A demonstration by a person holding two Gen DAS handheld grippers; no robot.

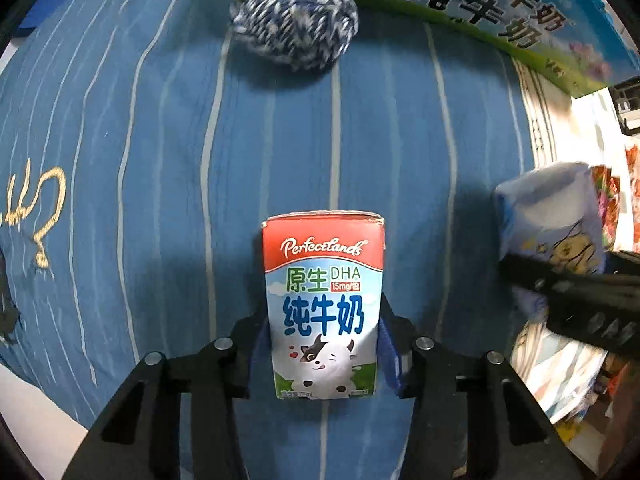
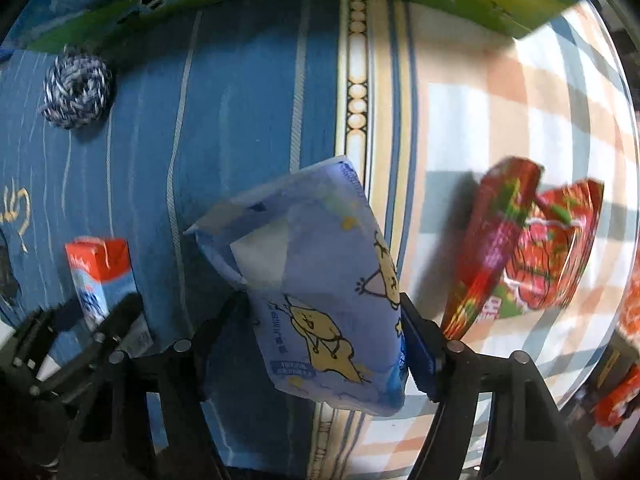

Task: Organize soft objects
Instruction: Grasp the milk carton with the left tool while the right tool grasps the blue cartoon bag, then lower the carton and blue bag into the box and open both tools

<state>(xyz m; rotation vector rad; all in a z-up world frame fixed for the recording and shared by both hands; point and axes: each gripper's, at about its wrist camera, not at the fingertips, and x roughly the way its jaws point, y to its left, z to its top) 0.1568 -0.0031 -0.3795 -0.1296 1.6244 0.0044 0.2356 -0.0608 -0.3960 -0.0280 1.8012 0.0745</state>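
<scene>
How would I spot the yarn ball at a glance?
Start from the blue striped cloth. At its far edge, just below the big green milk box, lies the yarn ball. It is the only round, fuzzy thing there, wound from navy and white strands.

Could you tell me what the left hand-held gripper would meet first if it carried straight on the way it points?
Probably the blue striped cloth beneath it; the left hand-held gripper already clamps the milk carton.

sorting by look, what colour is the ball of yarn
The ball of yarn is navy blue and white, mottled. It shows best in the left wrist view.
</scene>
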